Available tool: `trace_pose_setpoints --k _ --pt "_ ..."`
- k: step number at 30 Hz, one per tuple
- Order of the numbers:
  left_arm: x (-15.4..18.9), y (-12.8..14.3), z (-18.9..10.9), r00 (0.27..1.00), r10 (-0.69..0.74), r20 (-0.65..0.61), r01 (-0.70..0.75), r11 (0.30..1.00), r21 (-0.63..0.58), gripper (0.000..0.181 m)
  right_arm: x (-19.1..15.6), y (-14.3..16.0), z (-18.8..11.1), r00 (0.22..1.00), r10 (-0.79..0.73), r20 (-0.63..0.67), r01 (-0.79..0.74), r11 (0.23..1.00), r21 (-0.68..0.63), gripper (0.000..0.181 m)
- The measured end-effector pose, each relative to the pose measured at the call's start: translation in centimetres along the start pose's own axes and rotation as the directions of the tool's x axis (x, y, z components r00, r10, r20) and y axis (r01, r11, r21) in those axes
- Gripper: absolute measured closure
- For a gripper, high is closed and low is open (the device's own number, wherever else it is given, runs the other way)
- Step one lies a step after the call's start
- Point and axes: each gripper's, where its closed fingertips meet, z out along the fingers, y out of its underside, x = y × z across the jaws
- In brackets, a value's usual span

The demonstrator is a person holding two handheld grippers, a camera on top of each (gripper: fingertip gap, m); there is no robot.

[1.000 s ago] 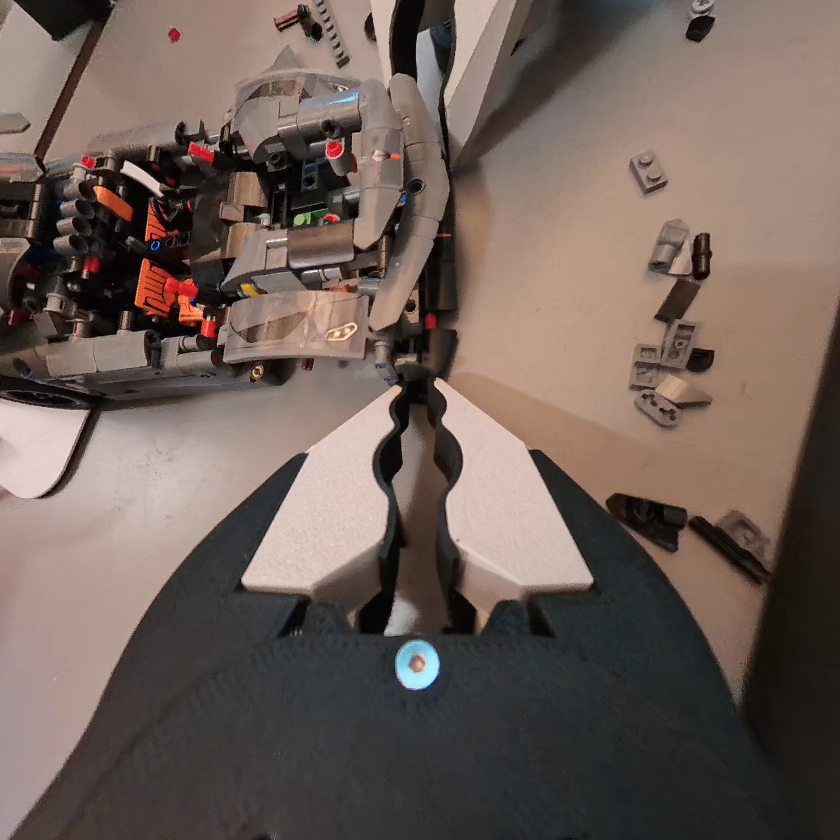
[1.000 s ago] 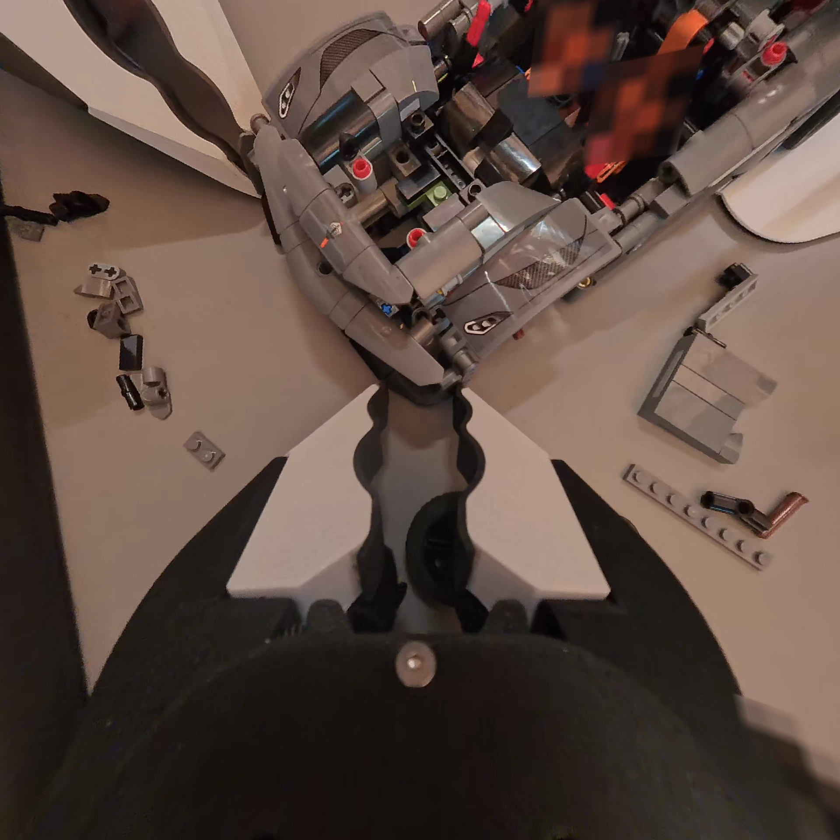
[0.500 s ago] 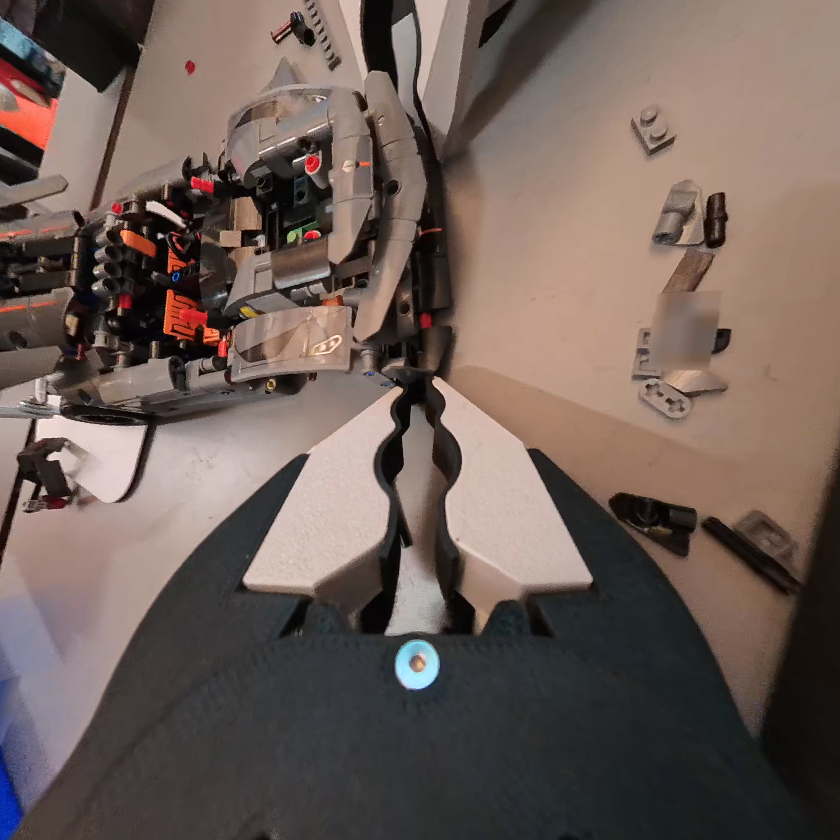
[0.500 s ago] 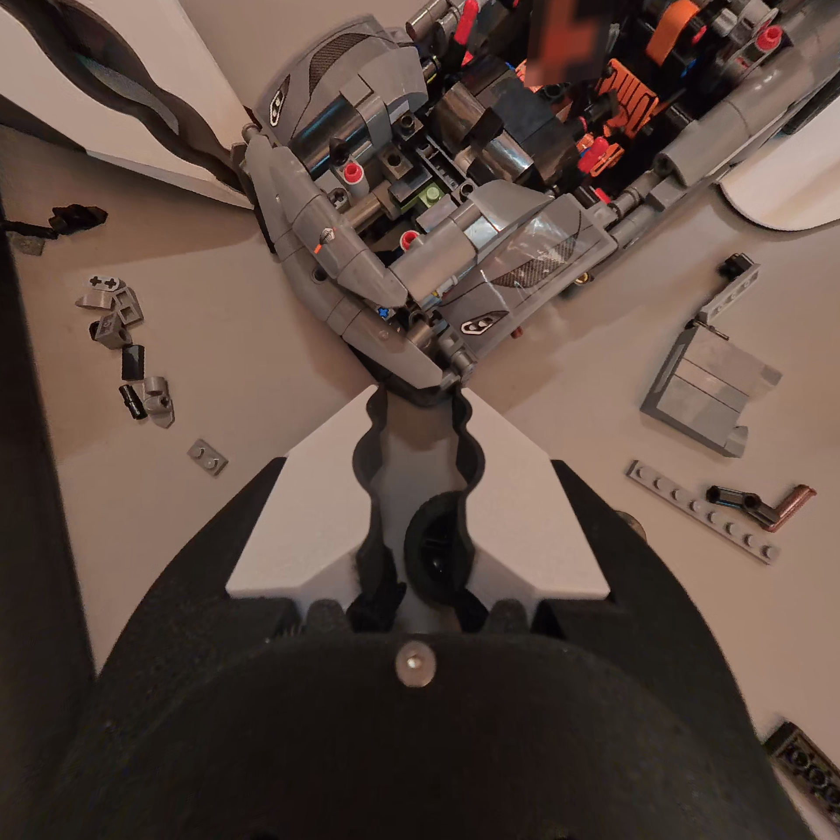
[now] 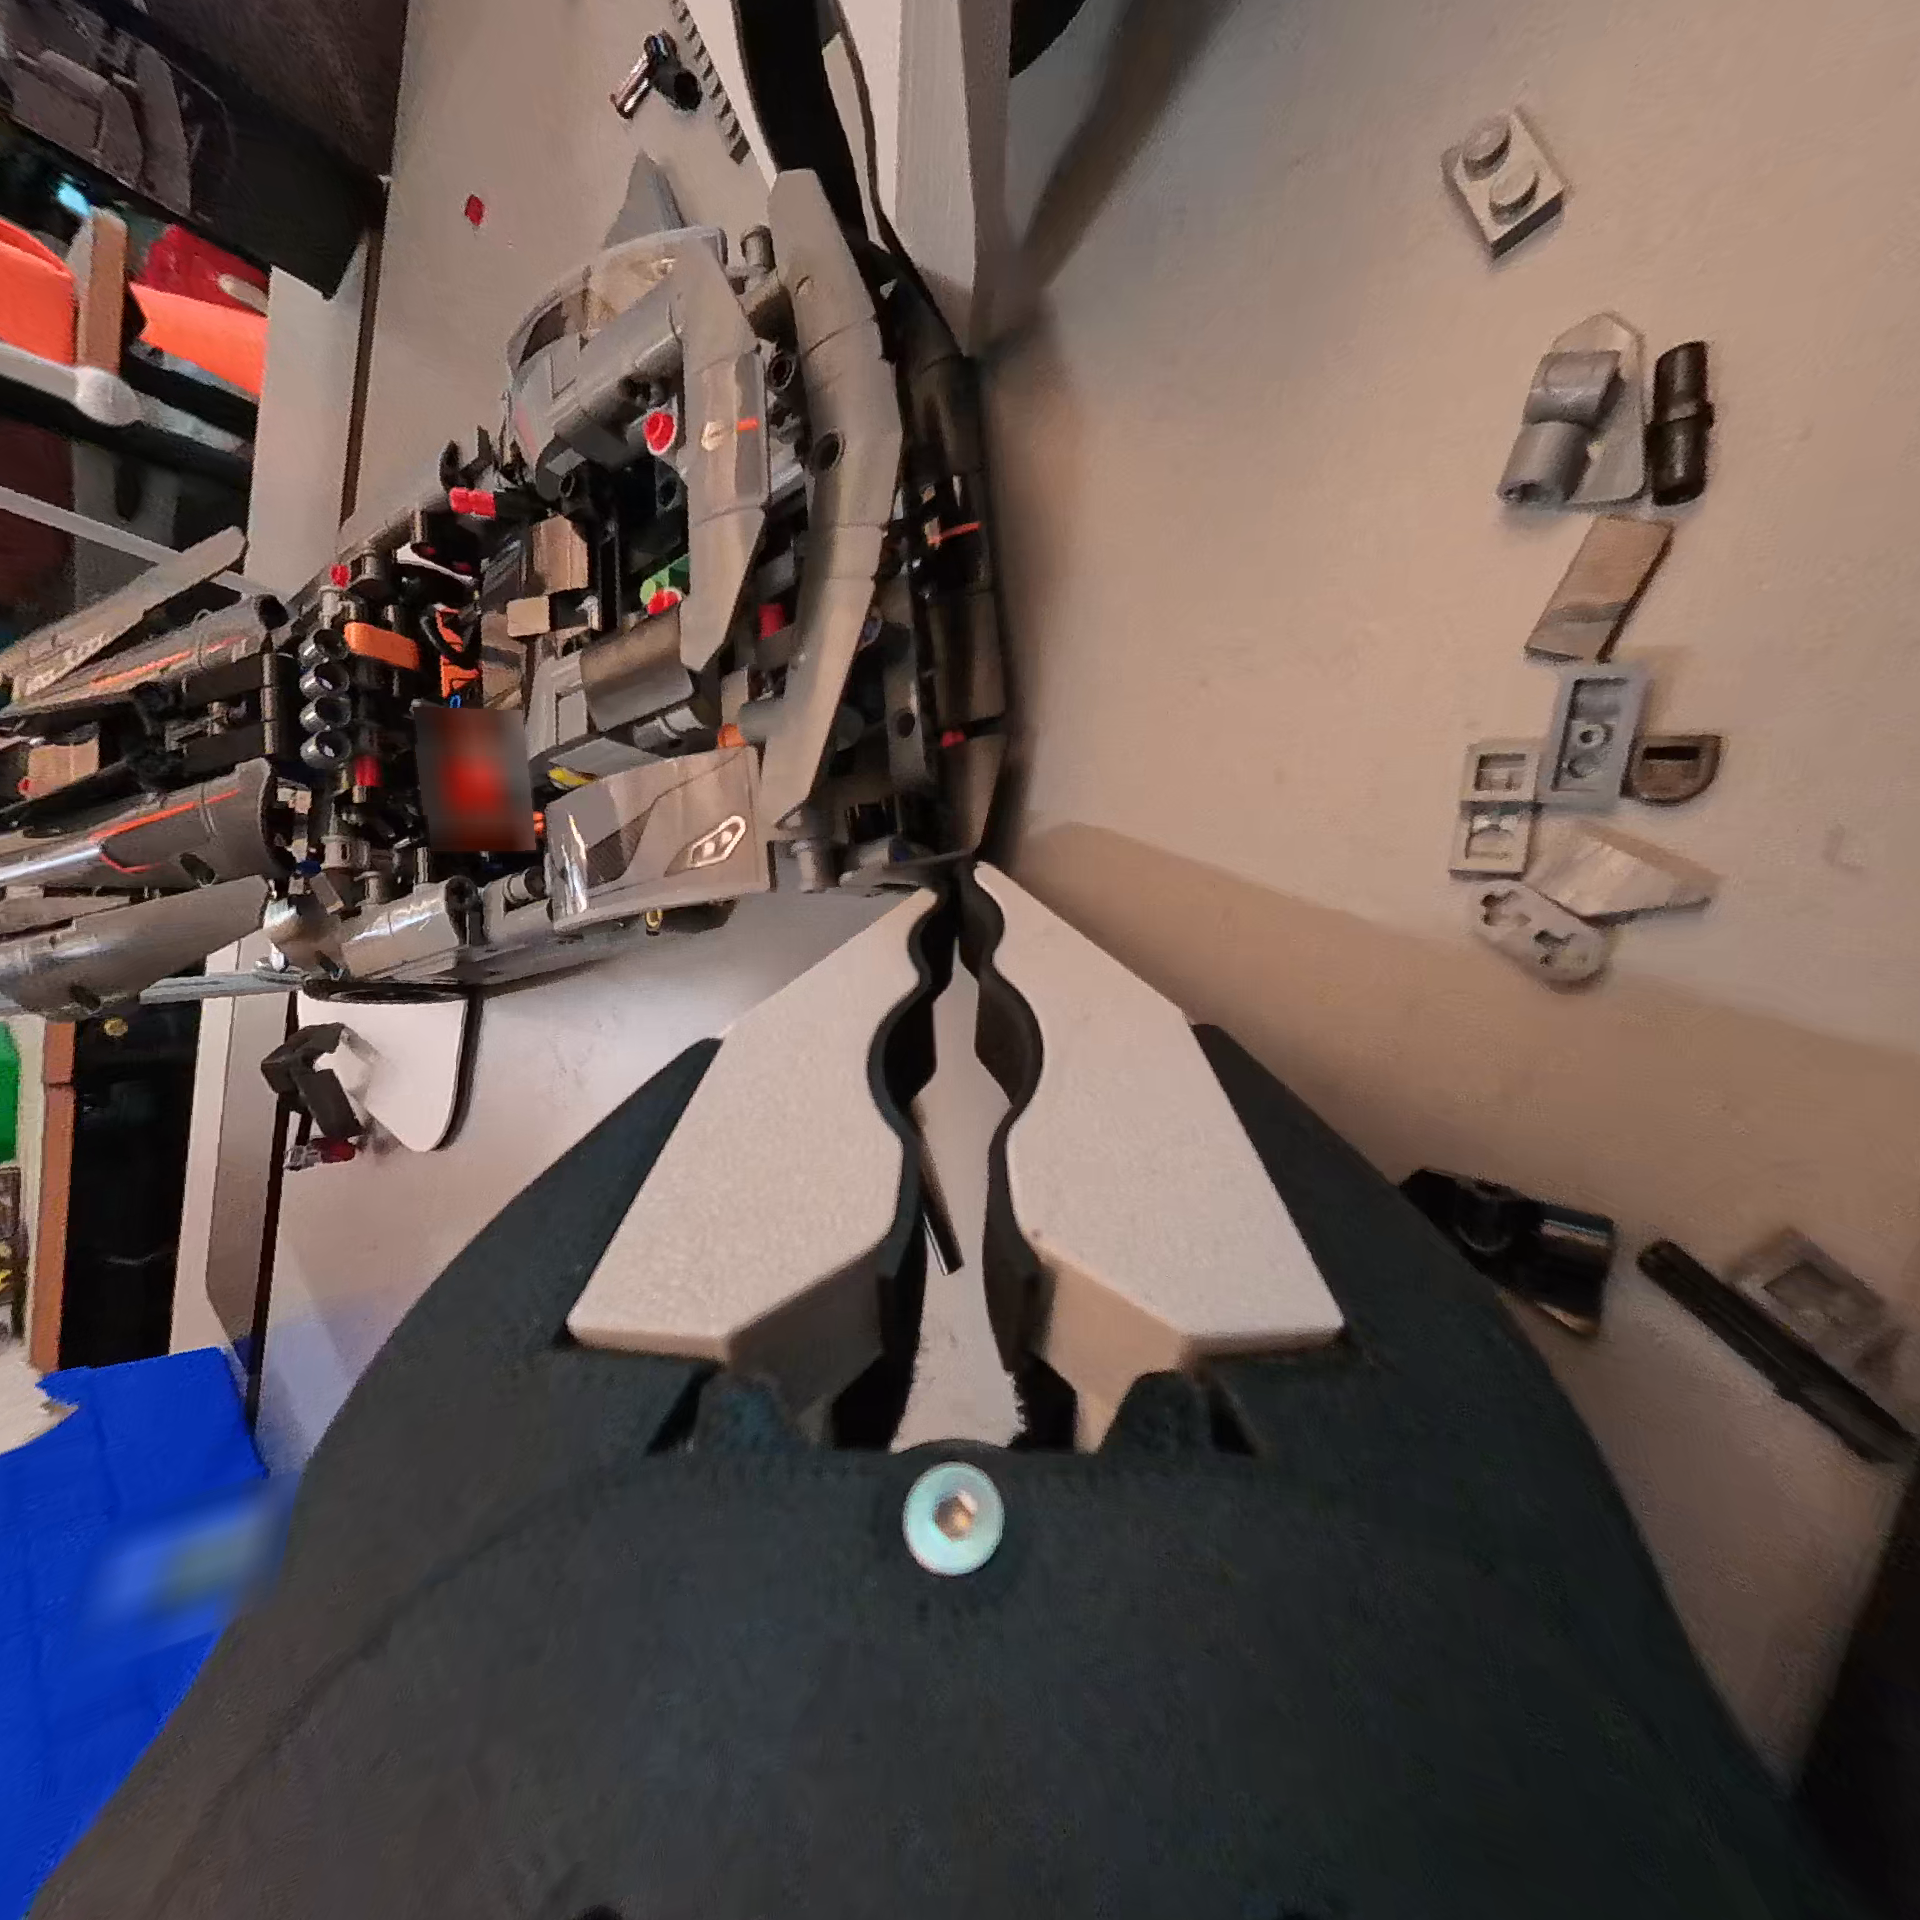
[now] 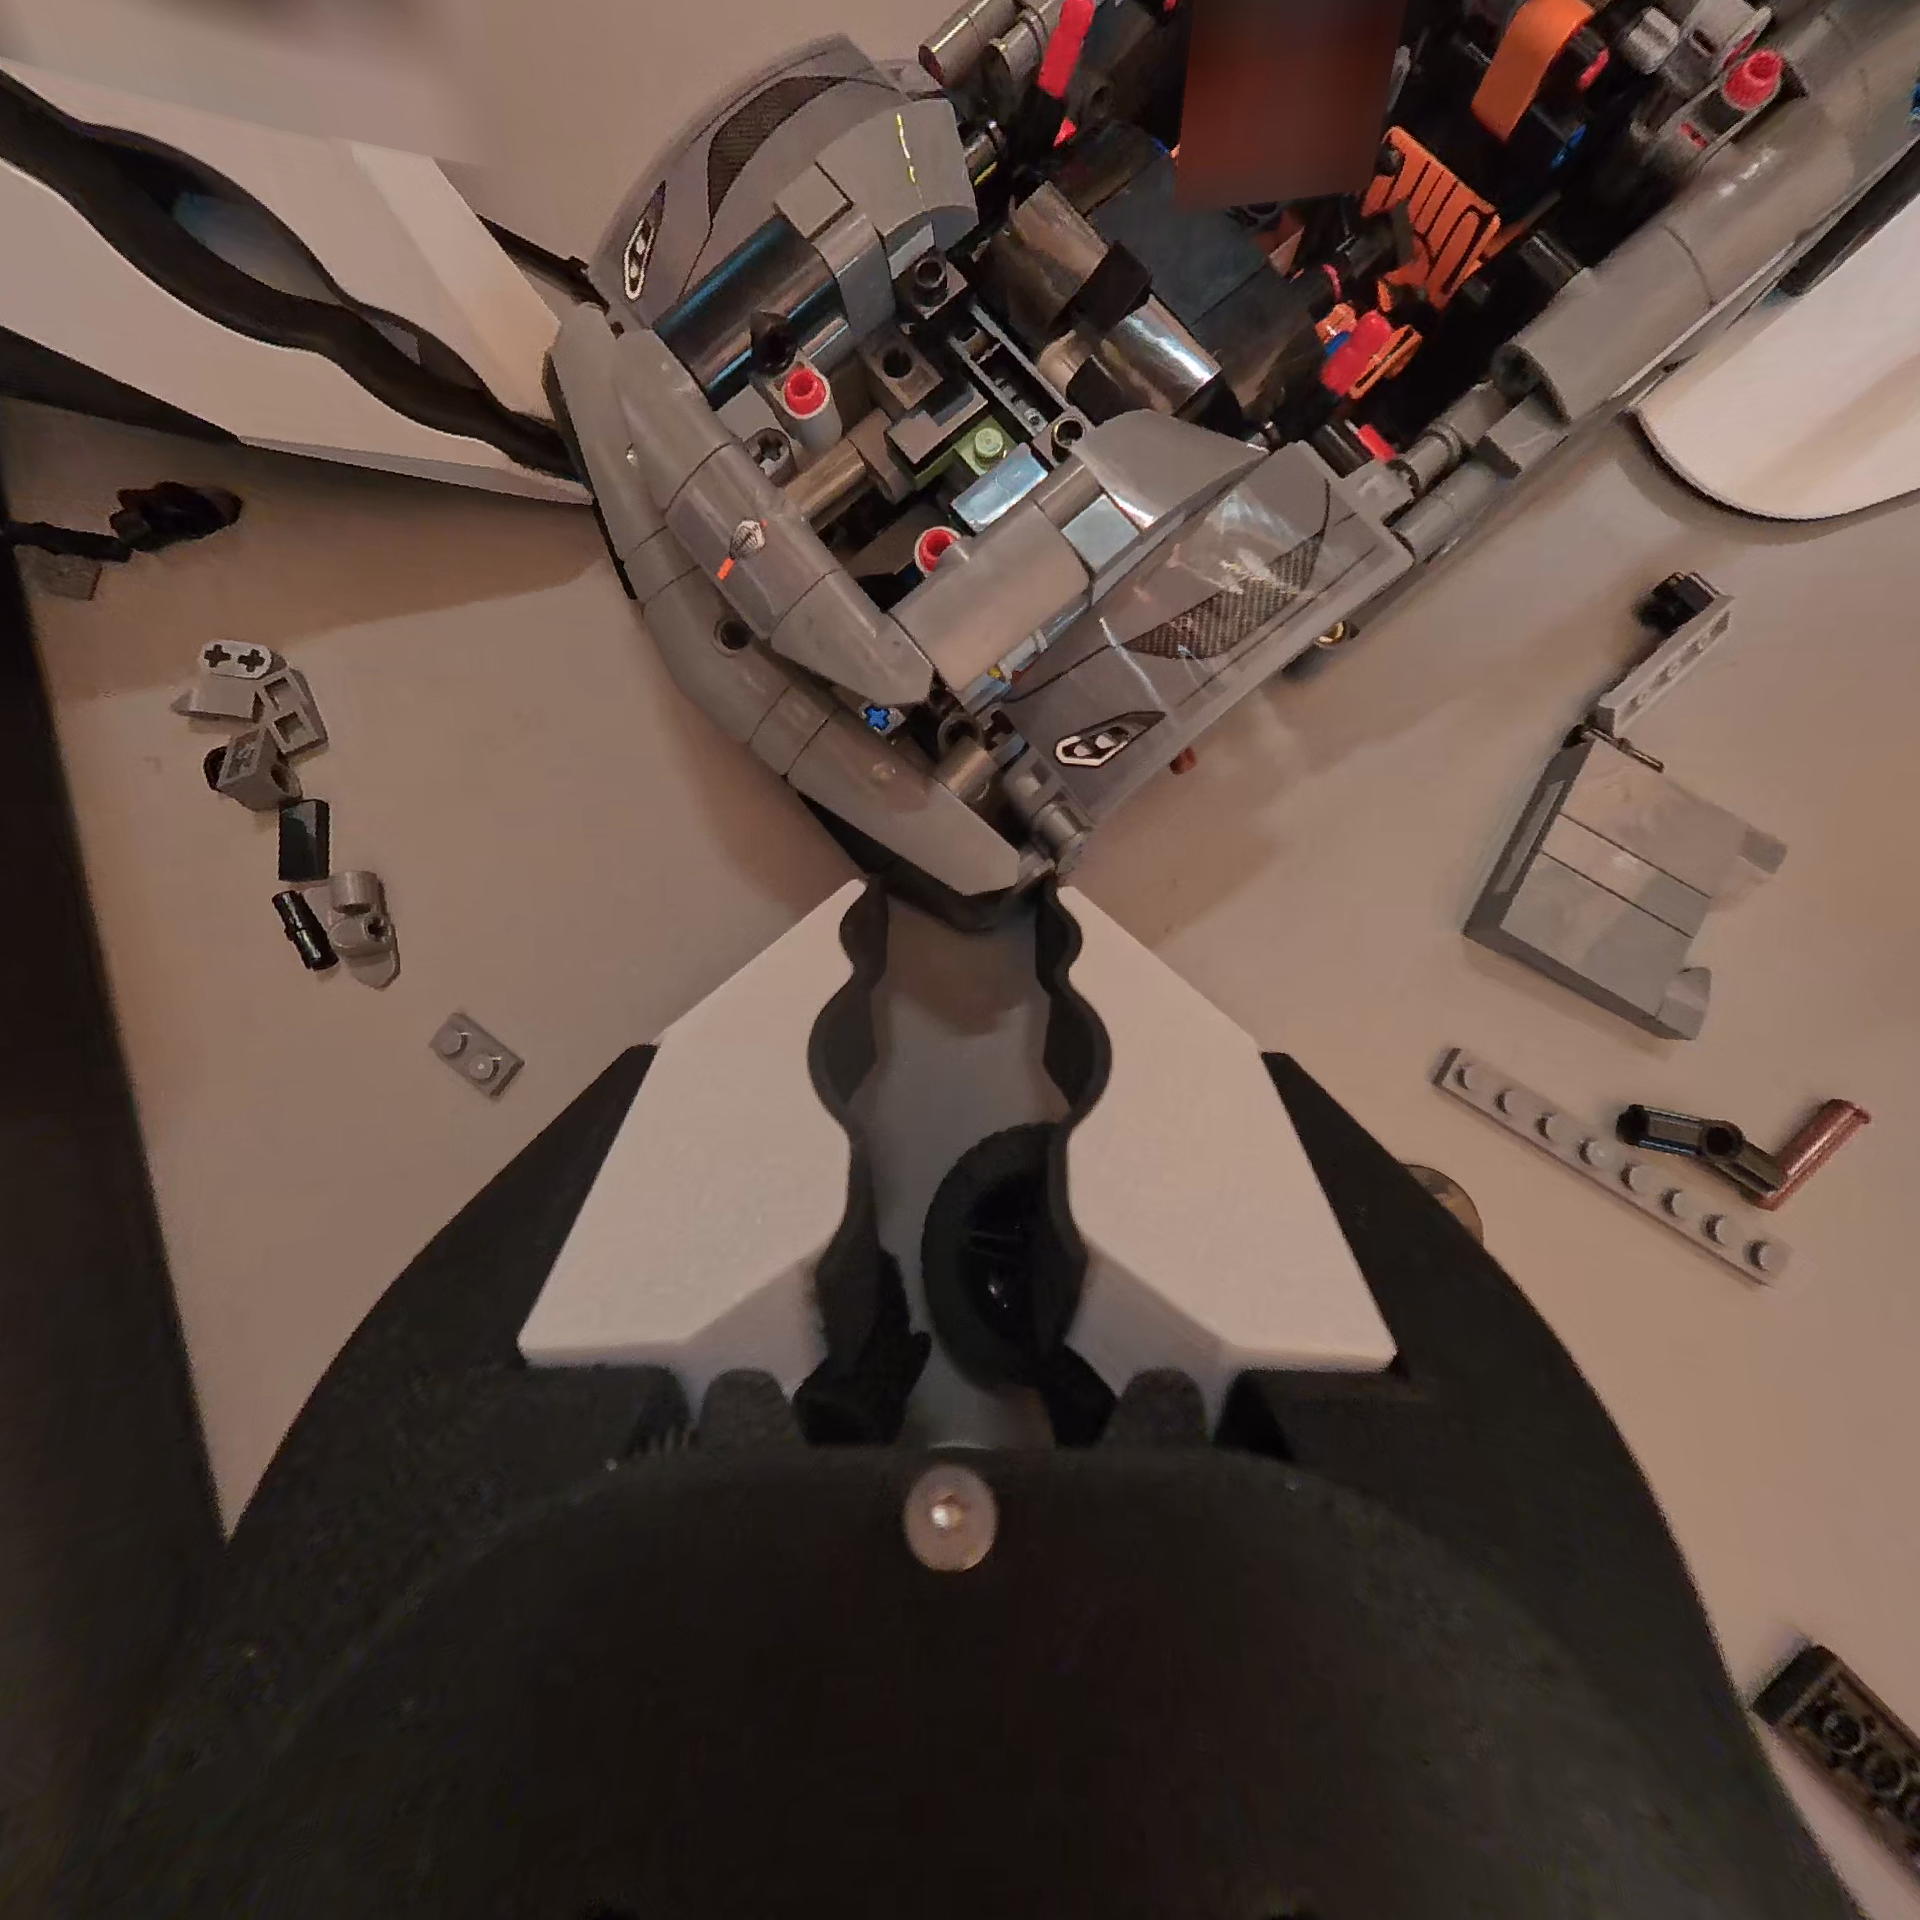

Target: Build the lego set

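Both tongs are clamping the lego car's [image 6: 935,499] nose: left tongs [image 5: 961,883] nearly together, right tongs [image 6: 956,894] wider. Uneven squeezing or twisting is risking popped panels.

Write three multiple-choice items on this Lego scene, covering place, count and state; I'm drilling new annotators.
1. Where is the long grey studded plate?
A. on the table, right of the right claw
B. in a blue bin
C. on the floor

2. Studs on the small grey plate?
A. one
B. two
C. four

3. The left claw is:
A. wide open
B. nearly shut on the car's front edge
C. holding a loose brick

Answers:
1. A, it lies flat there.
2. B, two studs show.
3. B, its fingers pinch the black edge.
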Motion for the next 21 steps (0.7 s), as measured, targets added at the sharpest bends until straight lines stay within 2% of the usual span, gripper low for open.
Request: trace_pose_setpoints --k 14,21 --pt "-0.08 0.18 -0.10 0.997 0.071 0.017 -0.071 0.997 0.011 0.181 -0.01 0.01 0.06 1.000 -0.029 -0.003 0.029 1.000 0.004 0.156" --pt "-0.07 0.07 -0.02 0.998 0.058 0.016 -0.058 0.998 -0.016 0.181 -0.02 -0.03 0.11 1.000 -0.021 -0.008 0.021 1.000 -0.002 0.157"
